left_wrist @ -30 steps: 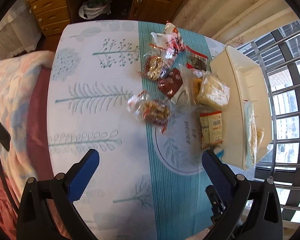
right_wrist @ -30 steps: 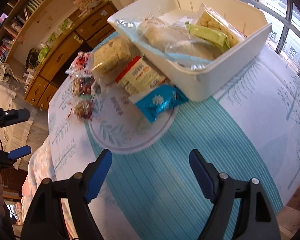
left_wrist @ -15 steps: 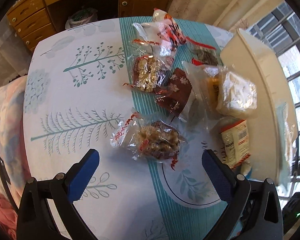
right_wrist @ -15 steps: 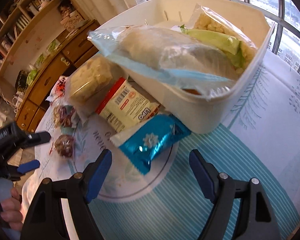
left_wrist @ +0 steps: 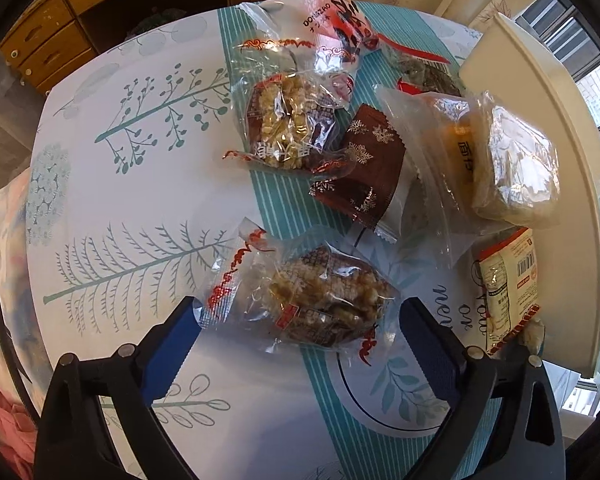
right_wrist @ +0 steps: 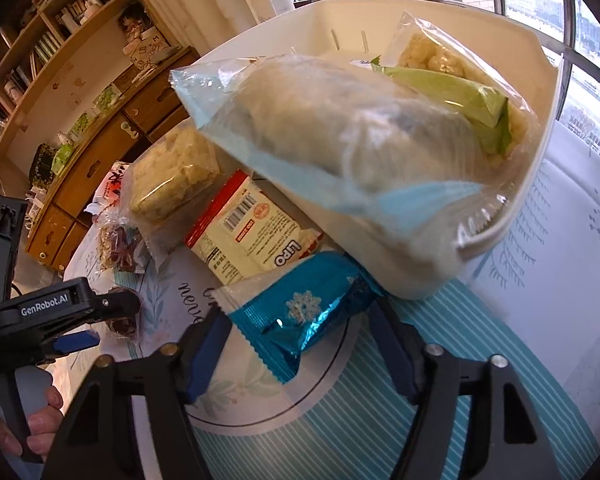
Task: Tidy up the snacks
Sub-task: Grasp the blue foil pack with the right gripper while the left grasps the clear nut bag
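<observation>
On the worktop (left_wrist: 148, 216), under a tree-print cloth, loose snack packs lie beside a white bin (right_wrist: 512, 208) already holding a few bagged snacks. Left gripper (left_wrist: 298, 330) points steeply down over a clear walnut-snack pack (left_wrist: 320, 300); its jaws, just narrowing slightly, stand wide on either side of the pack, pads not pressing it. Right gripper (right_wrist: 300, 338) straddles a blue foil snack (right_wrist: 304, 312) lying just against the bin's near wall; its jaws have just been closing, about half open, fingers flanking the wrapper, firm contact not clear. A hand (right_wrist: 28, 420) holds the left gripper's handle.
</observation>
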A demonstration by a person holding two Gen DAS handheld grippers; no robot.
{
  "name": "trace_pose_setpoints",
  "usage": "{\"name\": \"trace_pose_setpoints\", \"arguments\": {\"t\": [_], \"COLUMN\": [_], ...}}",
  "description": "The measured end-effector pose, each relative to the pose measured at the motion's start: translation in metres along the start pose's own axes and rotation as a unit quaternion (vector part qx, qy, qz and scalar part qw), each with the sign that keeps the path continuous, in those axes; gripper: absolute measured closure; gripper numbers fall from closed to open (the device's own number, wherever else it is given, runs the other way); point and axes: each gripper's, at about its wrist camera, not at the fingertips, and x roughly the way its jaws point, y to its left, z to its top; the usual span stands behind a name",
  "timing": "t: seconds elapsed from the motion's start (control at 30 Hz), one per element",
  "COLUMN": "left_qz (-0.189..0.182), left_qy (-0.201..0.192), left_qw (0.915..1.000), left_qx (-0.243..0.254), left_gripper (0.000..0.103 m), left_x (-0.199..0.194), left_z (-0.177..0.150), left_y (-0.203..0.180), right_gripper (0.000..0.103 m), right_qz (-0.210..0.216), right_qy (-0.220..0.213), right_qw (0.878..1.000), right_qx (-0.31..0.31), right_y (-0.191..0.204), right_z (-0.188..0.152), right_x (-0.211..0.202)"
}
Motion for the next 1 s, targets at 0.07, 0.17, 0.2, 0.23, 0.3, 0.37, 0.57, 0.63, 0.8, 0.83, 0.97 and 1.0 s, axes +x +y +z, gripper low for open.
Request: {"name": "trace_pose_setpoints", "arguments": {"t": [0.07,0.17,0.2,0.23,0.3,0.37,0.57,0.63,0.8,0.83,0.97,1.0], "left_qz": [-0.005,-0.004,-0.005,-0.006,-0.016,-0.022,-0.032,-0.035,-0.045,-0.047,-0.049,-0.050], "left_qy": [0.000,-0.006,-0.009,-0.010,-0.016,-0.023,-0.038,-0.042,-0.050,-0.049,-0.044,-0.042], "left_qw": [1.0000,1.0000,0.9999,0.9999,0.9997,0.9995,0.9987,0.9984,0.9977,0.9976,0.9978,0.9978], "left_qx": [0.001,0.001,0.001,0.000,-0.004,-0.006,-0.009,-0.010,-0.013,-0.014,-0.012,-0.010], "left_gripper": [0.010,0.014,0.014,0.015,0.020,0.024,0.032,0.034,0.042,0.042,0.046,0.046], "left_x": [0.004,0.004,0.002,0.001,-0.002,-0.005,-0.009,-0.011,-0.016,-0.016,-0.019,-0.020], "left_z": [0.002,0.002,0.003,0.003,0.003,0.003,0.003,0.001,-0.004,-0.005,-0.016,-0.021], "left_y": [-0.001,-0.002,-0.002,-0.001,0.000,0.002,0.003,0.006,0.012,0.012,0.013,0.013], "right_gripper": [0.047,0.052,0.056,0.058,0.067,0.073,0.081,0.084,0.087,0.087,0.088,0.088], "right_qz": [-0.003,-0.004,-0.004,-0.002,0.002,0.003,0.004,0.006,0.017,0.019,0.029,0.029], "right_qy": [-0.002,-0.002,-0.002,0.000,0.001,-0.001,-0.005,-0.006,-0.008,-0.009,-0.009,-0.009], "right_qw": [1.000,1.000,1.000,1.000,1.000,1.000,1.000,1.000,1.000,1.000,0.999,0.999], "right_qx": [0.001,0.001,0.001,0.001,-0.002,-0.005,-0.008,-0.010,-0.013,-0.014,-0.019,-0.021], "right_y": [-0.002,-0.004,-0.004,-0.004,-0.003,-0.002,-0.003,-0.005,-0.003,-0.002,0.000,0.000], "right_z": [0.001,0.002,0.003,0.003,0.002,0.001,-0.001,-0.002,-0.007,-0.007,-0.014,-0.014], "right_x": [0.000,0.000,0.000,0.000,0.000,-0.002,-0.004,-0.005,-0.011,-0.012,-0.020,-0.021]}}
